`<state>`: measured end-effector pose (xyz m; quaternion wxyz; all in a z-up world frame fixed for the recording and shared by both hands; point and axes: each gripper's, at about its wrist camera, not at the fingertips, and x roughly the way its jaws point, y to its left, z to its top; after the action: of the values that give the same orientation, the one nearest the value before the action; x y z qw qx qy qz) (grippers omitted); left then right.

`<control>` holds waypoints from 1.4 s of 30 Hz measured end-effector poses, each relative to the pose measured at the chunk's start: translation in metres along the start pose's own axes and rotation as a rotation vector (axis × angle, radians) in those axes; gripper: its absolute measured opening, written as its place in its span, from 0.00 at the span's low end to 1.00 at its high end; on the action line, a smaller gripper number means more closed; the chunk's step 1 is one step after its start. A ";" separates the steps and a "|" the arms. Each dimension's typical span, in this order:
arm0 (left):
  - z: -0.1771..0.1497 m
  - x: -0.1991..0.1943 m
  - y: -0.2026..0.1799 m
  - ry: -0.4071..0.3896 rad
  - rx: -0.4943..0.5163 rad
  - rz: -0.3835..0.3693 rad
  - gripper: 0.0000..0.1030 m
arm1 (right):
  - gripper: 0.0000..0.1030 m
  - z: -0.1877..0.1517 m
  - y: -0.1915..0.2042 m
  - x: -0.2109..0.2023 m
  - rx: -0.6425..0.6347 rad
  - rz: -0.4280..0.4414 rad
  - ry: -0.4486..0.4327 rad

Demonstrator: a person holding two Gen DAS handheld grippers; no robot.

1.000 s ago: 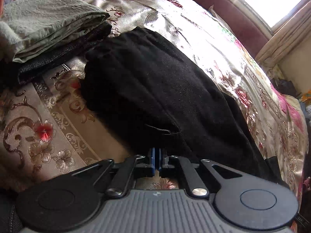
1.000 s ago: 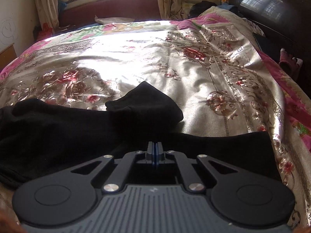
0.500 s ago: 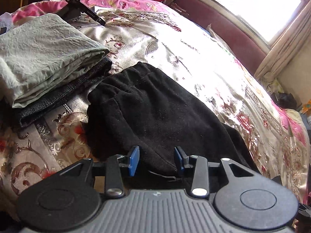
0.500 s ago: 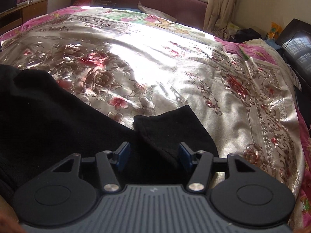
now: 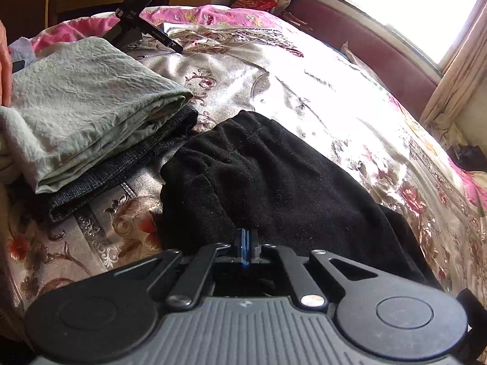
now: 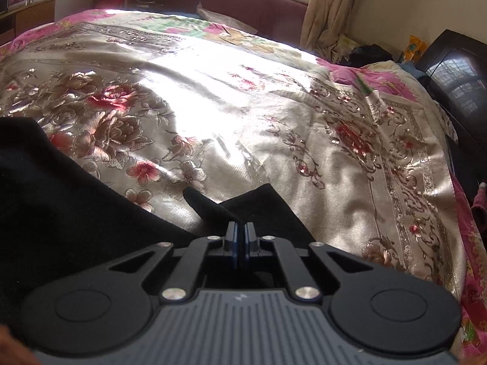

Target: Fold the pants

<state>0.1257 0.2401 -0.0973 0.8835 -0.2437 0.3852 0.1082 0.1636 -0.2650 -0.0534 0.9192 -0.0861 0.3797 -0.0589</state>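
Observation:
Black fleece pants (image 5: 274, 182) lie on a floral bedspread (image 5: 304, 70), waist end towards the upper left in the left wrist view. My left gripper (image 5: 246, 237) is shut on the near edge of the pants. In the right wrist view the same pants (image 6: 54, 200) spread to the left, with a leg end (image 6: 261, 206) just ahead. My right gripper (image 6: 240, 231) is shut on a raised fold of that leg end.
A stack of folded clothes (image 5: 82, 112), pale green on top of dark grey, sits left of the pants. A black tripod-like device (image 5: 137, 21) lies behind the stack. A dark headboard (image 6: 456, 82) bounds the bed on the right. A window (image 5: 411, 9) lights the far side.
Both grippers were shut one second ago, opened half a second ago, and have shut again on the pants. Both views have pulled back slightly from the fabric.

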 end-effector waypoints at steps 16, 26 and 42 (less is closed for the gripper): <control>-0.061 -0.021 -0.127 0.167 0.428 -0.246 0.36 | 0.10 -0.131 -0.153 -0.047 0.578 0.022 0.049; -0.193 -0.023 -0.297 0.214 0.960 -0.549 0.54 | 0.59 -0.181 -0.194 -0.053 0.903 0.210 -0.081; -0.244 -0.018 -0.358 -0.007 1.211 -0.480 0.21 | 0.05 -0.141 -0.202 -0.047 0.820 0.163 -0.161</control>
<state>0.0956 -0.1926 -0.1026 0.8654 0.2187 0.3099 -0.3274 0.0220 -0.4708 -0.0780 0.9058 0.3125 0.2572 -0.1255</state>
